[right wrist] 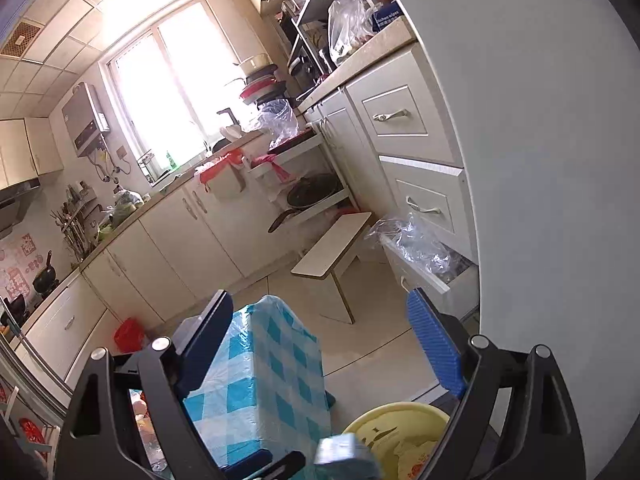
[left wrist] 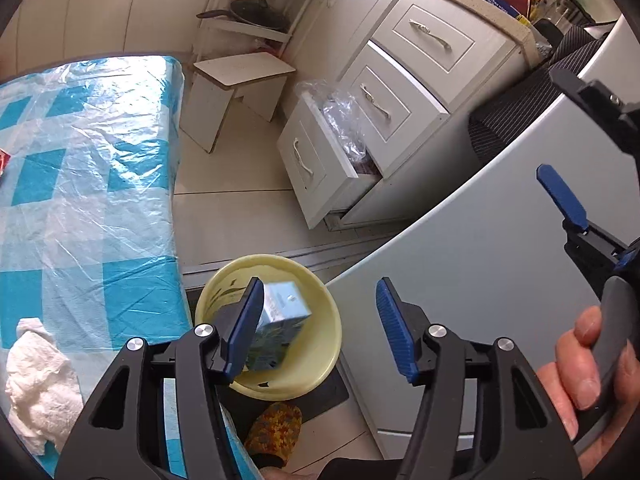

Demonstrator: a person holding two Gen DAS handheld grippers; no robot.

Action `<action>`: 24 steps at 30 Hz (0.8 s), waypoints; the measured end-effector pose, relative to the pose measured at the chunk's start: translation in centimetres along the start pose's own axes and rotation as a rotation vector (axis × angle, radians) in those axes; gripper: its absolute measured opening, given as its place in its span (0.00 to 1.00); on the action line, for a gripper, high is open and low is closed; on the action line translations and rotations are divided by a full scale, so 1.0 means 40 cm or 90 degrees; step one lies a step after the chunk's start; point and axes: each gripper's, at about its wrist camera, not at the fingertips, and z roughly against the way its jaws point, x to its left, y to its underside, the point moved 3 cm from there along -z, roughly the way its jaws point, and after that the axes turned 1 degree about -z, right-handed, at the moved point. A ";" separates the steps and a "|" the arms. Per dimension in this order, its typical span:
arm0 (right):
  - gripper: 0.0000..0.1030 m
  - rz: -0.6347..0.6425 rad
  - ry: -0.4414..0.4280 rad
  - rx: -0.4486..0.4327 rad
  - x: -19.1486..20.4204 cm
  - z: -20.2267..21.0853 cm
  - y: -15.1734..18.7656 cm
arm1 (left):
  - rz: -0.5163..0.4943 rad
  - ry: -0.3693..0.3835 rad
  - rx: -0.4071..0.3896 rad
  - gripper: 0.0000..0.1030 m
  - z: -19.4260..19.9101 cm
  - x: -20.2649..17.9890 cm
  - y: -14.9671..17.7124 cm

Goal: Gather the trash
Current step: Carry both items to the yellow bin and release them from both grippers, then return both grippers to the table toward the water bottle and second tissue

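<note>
A small light-blue carton [left wrist: 278, 326] is in the yellow plastic basin [left wrist: 326, 312] on the floor beside the table; it looks blurred, free of the fingers. My left gripper [left wrist: 320, 324] is open right above the basin, its left finger [left wrist: 246, 320] next to the carton. A crumpled white paper towel [left wrist: 38, 380] lies on the blue checked tablecloth [left wrist: 80, 184] at the near left. My right gripper [right wrist: 320, 348] is open and empty, held higher; it also shows in the left wrist view [left wrist: 560, 196]. In the right wrist view the carton [right wrist: 344, 456] is blurred above the basin [right wrist: 404, 432].
A grey-white fridge door [left wrist: 480, 248] stands close on the right. A low white stool [left wrist: 236, 92] and an open drawer with clear plastic bags [left wrist: 344, 128] are further on the tiled floor. A patterned slipper [left wrist: 272, 428] is under the basin. A red item [left wrist: 3, 160] lies at the table's left edge.
</note>
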 end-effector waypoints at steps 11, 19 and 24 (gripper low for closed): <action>0.86 0.073 -0.004 0.064 0.098 -0.039 0.050 | -0.015 -0.112 -0.061 0.80 0.171 0.077 0.025; 0.88 0.182 -0.013 0.129 0.223 -0.084 0.122 | -0.012 -0.221 -0.122 0.88 0.371 0.215 0.058; 0.88 0.244 -0.036 0.155 0.304 -0.095 0.179 | 0.008 -0.271 -0.143 0.90 0.457 0.302 0.055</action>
